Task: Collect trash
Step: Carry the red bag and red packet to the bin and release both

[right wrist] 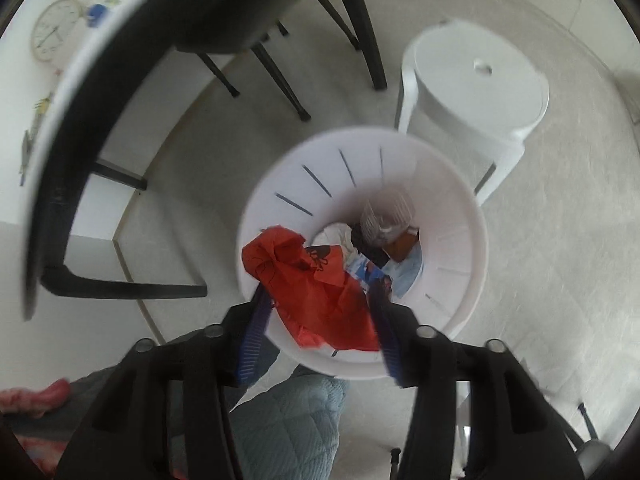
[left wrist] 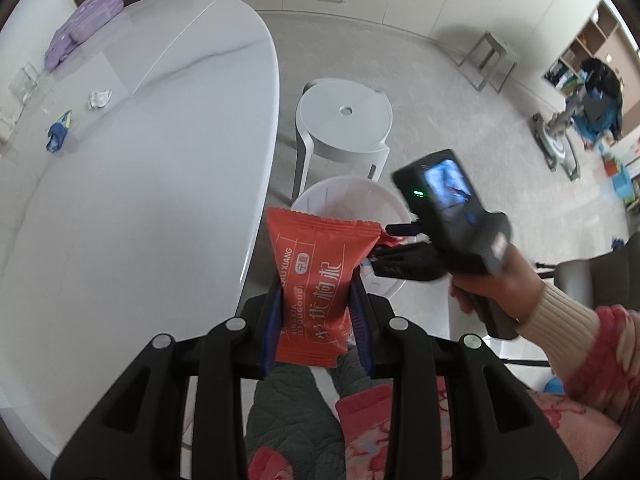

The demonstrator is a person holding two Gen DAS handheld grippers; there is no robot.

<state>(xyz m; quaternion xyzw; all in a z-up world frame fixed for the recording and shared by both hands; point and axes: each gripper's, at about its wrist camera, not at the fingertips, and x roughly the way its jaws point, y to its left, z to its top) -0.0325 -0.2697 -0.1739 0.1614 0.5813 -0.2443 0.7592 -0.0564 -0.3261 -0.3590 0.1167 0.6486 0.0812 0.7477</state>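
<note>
Nearest, left gripper (left wrist: 318,312) clamped on a glossy red snack packet (left wrist: 316,280) with crimped edges, held upright beside the white table (left wrist: 140,200). Right gripper (right wrist: 320,316) pinching crumpled red wrapper (right wrist: 316,284), tilted down over round white slotted bin (right wrist: 460,240) holding trash. Farther, smooth white plastic stool (right wrist: 480,80).

Bright even daylight, fisheye edges dark, right wrist view motion-blurred.
</note>
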